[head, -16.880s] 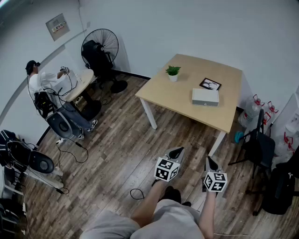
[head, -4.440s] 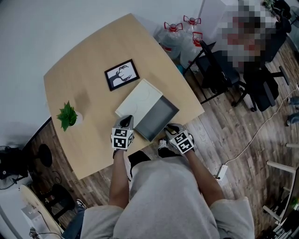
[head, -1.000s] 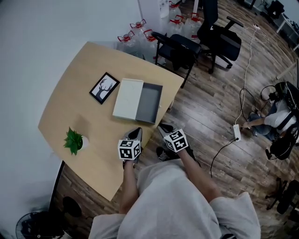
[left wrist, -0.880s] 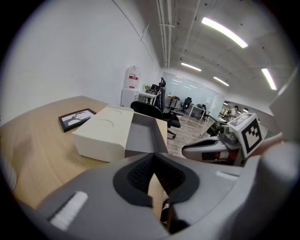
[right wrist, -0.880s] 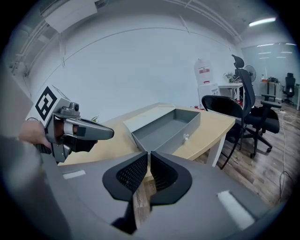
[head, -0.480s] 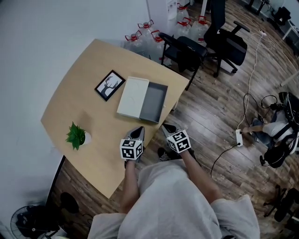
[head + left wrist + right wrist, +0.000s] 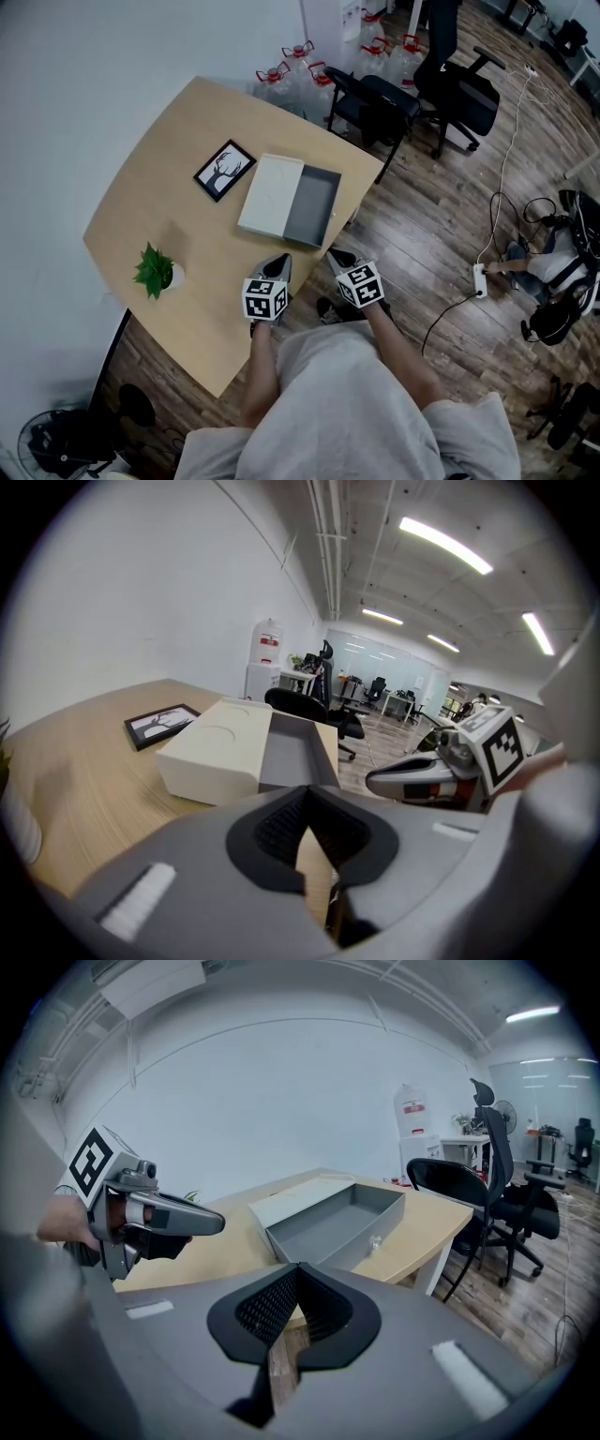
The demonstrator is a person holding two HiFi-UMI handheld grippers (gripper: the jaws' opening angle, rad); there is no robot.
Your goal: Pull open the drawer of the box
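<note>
The white box [image 7: 272,194] lies on the wooden table [image 7: 178,159], and its grey drawer [image 7: 312,206] is pulled out toward the table's right edge. Inside, the drawer shows nothing, and a small clear knob [image 7: 375,1241] sits on its front. My left gripper [image 7: 278,264] hangs shut over the table's near edge, a short way from the box. My right gripper [image 7: 337,258] is shut too, just off the table corner above the floor. Neither holds anything. In the left gripper view the box [image 7: 217,747] and drawer [image 7: 298,752] lie ahead of the closed jaws.
A framed deer picture [image 7: 225,170] lies left of the box and a small potted plant [image 7: 155,269] stands further along the table. Black office chairs [image 7: 380,98] and water bottles [image 7: 281,70] stand beyond the table. A power strip [image 7: 481,278] and a seated person [image 7: 553,267] are at the right.
The drawer was closed in the earliest frame and is now pulled out. Since 4.4 s ago both grippers have drawn back from the box. Over the last second only the view shifted slightly.
</note>
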